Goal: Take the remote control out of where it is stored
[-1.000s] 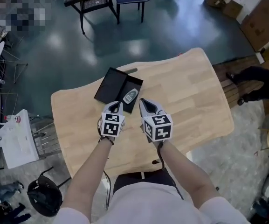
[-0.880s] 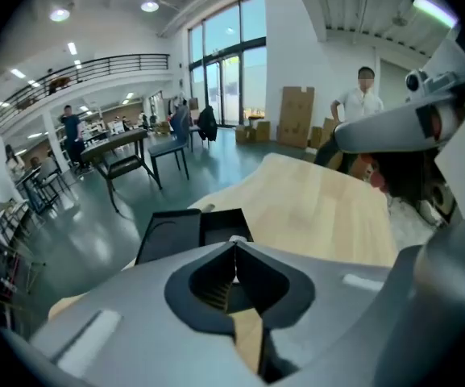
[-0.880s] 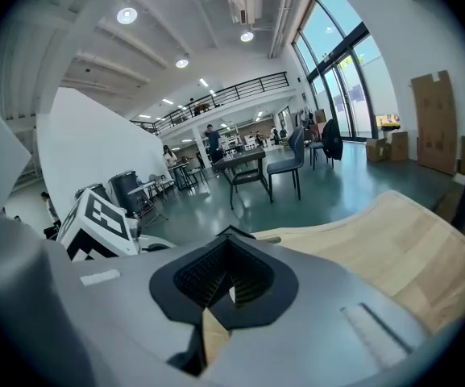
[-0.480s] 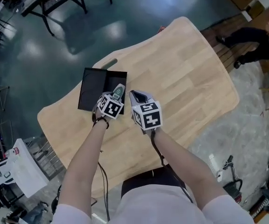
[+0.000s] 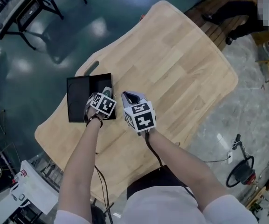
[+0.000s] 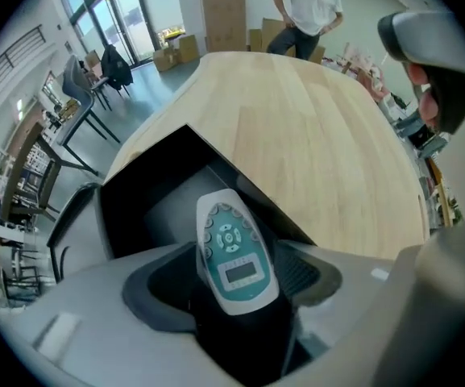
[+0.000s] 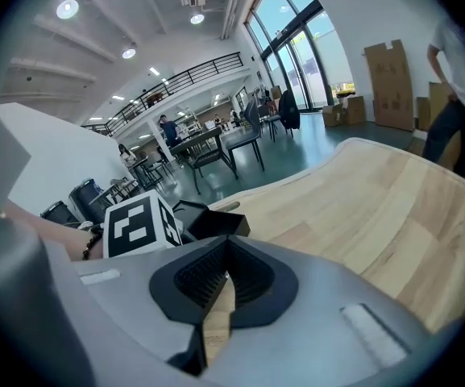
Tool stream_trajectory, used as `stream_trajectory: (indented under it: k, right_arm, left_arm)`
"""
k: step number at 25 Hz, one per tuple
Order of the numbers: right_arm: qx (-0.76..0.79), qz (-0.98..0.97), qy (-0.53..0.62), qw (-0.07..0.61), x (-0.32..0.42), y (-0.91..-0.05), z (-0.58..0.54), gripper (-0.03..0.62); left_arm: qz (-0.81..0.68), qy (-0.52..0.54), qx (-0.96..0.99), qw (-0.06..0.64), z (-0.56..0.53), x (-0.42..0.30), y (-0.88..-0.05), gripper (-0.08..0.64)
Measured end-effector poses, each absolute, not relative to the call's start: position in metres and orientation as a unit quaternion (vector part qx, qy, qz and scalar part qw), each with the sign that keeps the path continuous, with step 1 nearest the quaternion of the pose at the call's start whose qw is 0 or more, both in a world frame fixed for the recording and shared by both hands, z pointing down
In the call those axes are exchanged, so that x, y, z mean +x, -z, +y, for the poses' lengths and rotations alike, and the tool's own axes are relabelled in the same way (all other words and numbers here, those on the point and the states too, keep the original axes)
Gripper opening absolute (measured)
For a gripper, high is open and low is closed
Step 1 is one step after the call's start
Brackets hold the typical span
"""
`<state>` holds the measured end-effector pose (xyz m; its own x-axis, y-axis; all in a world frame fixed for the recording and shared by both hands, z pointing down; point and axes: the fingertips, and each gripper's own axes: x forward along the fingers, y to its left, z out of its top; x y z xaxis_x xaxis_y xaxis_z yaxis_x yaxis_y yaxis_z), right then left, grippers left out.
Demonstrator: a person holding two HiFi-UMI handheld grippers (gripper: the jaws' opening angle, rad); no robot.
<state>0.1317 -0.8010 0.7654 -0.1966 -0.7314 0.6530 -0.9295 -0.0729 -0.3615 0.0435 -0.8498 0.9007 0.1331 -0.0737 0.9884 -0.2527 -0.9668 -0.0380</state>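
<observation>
The remote control [image 6: 232, 252] is white with a teal button face and a small screen. Its lower end sits between the jaws of my left gripper [image 6: 236, 297], which is shut on it, and its front end points out over the open black box [image 6: 159, 188]. From the head view the remote control [image 5: 107, 92] shows just ahead of my left gripper [image 5: 101, 98], over the right half of the black box [image 5: 78, 99]. My right gripper [image 5: 130, 97] hovers beside it over the wooden table [image 5: 171, 64]. In its own view the right gripper [image 7: 224, 285] is shut and holds nothing.
A person [image 6: 313, 6] stands beyond the table's far end near cardboard boxes [image 6: 224, 10]. Dark tables and chairs [image 5: 27, 8] stand on the floor beyond the table's left side. The left gripper's marker cube [image 7: 139, 224] is close to my right gripper.
My left gripper has moved forward to the box and closed on the remote's near end. The right gripper has kept its place beside it. The head view has swung round.
</observation>
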Motion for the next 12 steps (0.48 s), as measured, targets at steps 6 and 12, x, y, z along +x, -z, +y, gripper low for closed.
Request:
stream_trajectory:
  k: [6, 12]
  right_arm:
    - [0.63, -0.662, -0.386, 0.126, 0.14, -0.762, -0.792, 0.026]
    - [0.63, -0.664, -0.383, 0.125, 0.141, -0.758, -0.786, 0.026]
  left_arm:
    - [-0.083, -0.692, 0.716, 0.03, -0.855, 0.045, -0.914, 0.305]
    - [-0.059, -0.714, 0.696, 0.048, -0.855, 0.045, -0.919, 0.311]
